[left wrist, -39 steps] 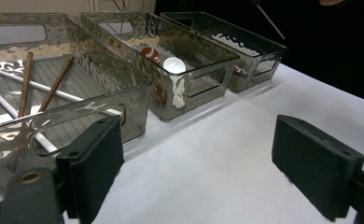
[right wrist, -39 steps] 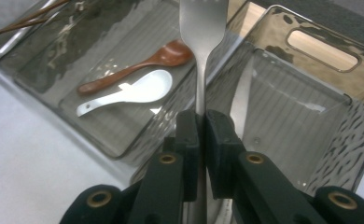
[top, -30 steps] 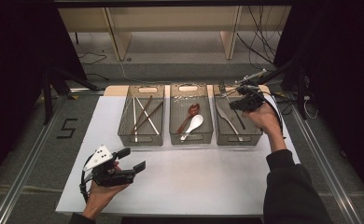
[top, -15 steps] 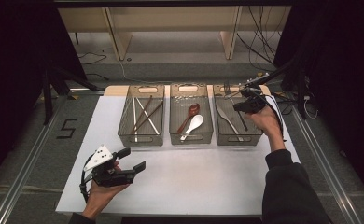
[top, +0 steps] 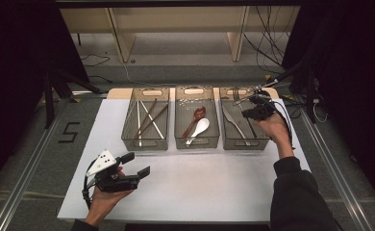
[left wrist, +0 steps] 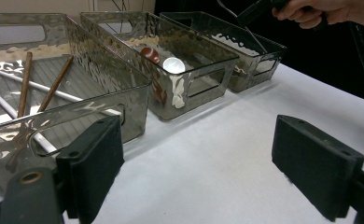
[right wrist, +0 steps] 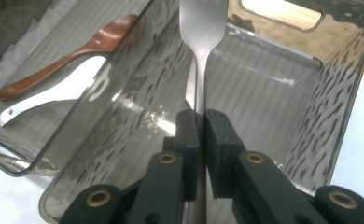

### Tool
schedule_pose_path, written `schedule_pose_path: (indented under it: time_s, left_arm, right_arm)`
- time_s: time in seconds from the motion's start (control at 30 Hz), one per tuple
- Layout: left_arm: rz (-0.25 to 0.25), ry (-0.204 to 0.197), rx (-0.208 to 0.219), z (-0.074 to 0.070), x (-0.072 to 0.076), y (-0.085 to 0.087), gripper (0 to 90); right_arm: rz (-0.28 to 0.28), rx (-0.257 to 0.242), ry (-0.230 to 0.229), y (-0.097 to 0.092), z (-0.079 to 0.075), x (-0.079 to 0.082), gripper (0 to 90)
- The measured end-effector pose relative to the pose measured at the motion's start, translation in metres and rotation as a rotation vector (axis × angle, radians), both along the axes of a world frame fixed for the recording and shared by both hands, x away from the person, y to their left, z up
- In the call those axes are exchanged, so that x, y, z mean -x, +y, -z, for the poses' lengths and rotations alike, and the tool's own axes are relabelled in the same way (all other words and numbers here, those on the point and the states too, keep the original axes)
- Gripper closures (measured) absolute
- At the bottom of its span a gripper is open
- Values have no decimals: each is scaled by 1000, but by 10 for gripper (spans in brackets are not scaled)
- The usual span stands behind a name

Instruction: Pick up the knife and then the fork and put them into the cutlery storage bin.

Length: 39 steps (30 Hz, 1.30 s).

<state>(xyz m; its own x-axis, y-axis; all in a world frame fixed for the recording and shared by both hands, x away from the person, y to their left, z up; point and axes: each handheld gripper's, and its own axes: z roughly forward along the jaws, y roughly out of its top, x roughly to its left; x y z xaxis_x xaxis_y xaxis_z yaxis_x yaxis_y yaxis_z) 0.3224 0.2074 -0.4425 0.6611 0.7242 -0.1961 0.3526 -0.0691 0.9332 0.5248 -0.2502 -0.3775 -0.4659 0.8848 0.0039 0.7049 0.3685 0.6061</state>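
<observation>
White table point(top: 214, 192), three smoked-plastic bins in a row; a taped "5" point(top: 69, 132) on the floor at left. Over the right bin point(right wrist: 306, 107), the right gripper point(right wrist: 199, 122) has its jaws clamped on a metal fork point(right wrist: 201, 28), handle between the pads, head jutting beyond. Left gripper point(left wrist: 208, 154) rests near left, jaws wide apart, holding nothing.

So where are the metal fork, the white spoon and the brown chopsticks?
Metal fork point(right wrist: 200, 56), right gripper view, on its neck above the tool's pads.
White spoon point(top: 198, 128), high view, on its bowl.
Brown chopsticks point(left wrist: 24, 81), left gripper view, mid-shaft of one stick.
</observation>
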Motion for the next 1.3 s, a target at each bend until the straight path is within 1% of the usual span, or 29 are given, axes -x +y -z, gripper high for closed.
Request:
schedule_pose_path:
  time_s: [0.33,0.43,0.47,0.5,0.53,0.57,0.7,0.83,0.93,1.0,1.1,1.23,1.3]
  left_arm:
    - [0,0,0,0,0,0,160]
    - [0,1,1,0,0,0,161]
    - [0,0,1,0,0,0,161]
    - [0,0,0,0,0,0,161]
    - [1,1,0,0,0,0,161]
    - [1,2,-1,0,0,0,161]
    - [1,0,0,0,0,0,160]
    - [1,1,0,0,0,0,160]
    - [1,1,-1,0,0,0,160]
    - [1,1,-1,0,0,0,161]
    - [1,2,0,0,0,0,160]
    - [2,4,0,0,0,-1,160]
    - [2,5,0,1,0,-1,160]
  right_arm:
    - [16,5,26,-3,10,-1,842]
    - [30,15,48,-4,14,-2,833]
    - [36,26,52,-4,15,-3,818]
    - [40,27,63,-4,16,-3,803]
    - [36,19,64,-5,17,-3,783]
    - [39,13,63,-4,16,-3,758]
    - [34,3,53,-3,13,-1,708]
    - [19,-8,50,0,10,2,628]
    - [1,-17,33,4,7,8,573]
    - [-12,-38,11,7,3,13,531]
    - [-35,-85,-18,13,-1,25,485]
    - [-60,-151,-59,17,-2,39,456]
    - [-63,-180,-68,19,-2,46,443]
